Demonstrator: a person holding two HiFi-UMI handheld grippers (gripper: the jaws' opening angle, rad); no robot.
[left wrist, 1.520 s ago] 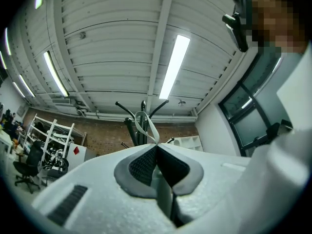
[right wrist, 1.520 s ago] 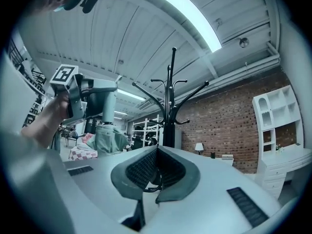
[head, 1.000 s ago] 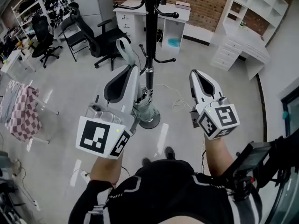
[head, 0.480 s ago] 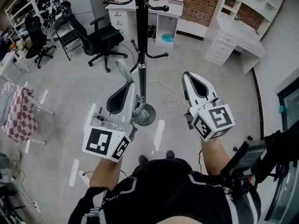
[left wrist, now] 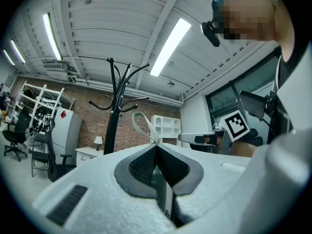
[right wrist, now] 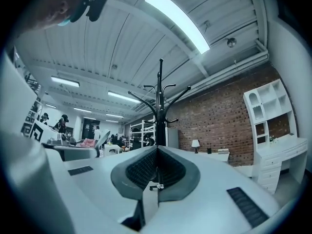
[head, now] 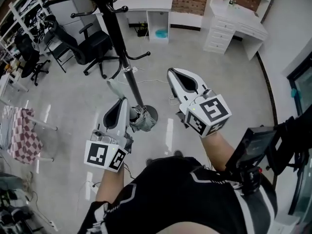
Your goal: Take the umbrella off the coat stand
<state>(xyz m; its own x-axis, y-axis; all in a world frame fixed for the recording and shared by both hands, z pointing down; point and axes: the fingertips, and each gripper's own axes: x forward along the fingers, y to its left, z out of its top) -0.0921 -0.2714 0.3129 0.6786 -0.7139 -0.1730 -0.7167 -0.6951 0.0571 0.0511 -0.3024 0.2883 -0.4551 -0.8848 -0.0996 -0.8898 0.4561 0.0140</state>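
The black coat stand (head: 120,52) rises at the upper left of the head view, its round base (head: 150,113) on the floor. My left gripper (head: 122,101) is shut on the umbrella's pale strap (head: 114,87), which loops out past the jaw tips. The folded grey-green umbrella (head: 140,119) hangs under that gripper, off the stand's hooks. In the left gripper view the strap (left wrist: 142,125) sticks up from the closed pads, with the stand (left wrist: 112,106) behind it. My right gripper (head: 171,72) is shut with nothing in it and points toward the stand (right wrist: 160,94).
Black office chairs (head: 91,44) stand left of the coat stand. A white desk (head: 146,4) and white drawers with shelving (head: 233,26) line the brick wall. A checked cloth on a rack (head: 19,133) is at the far left. A cable (head: 157,82) lies on the floor.
Both grippers have come down and back from the coat stand. The left one carried the umbrella by its strap away from the pole. The stand now sits further left in the head view.
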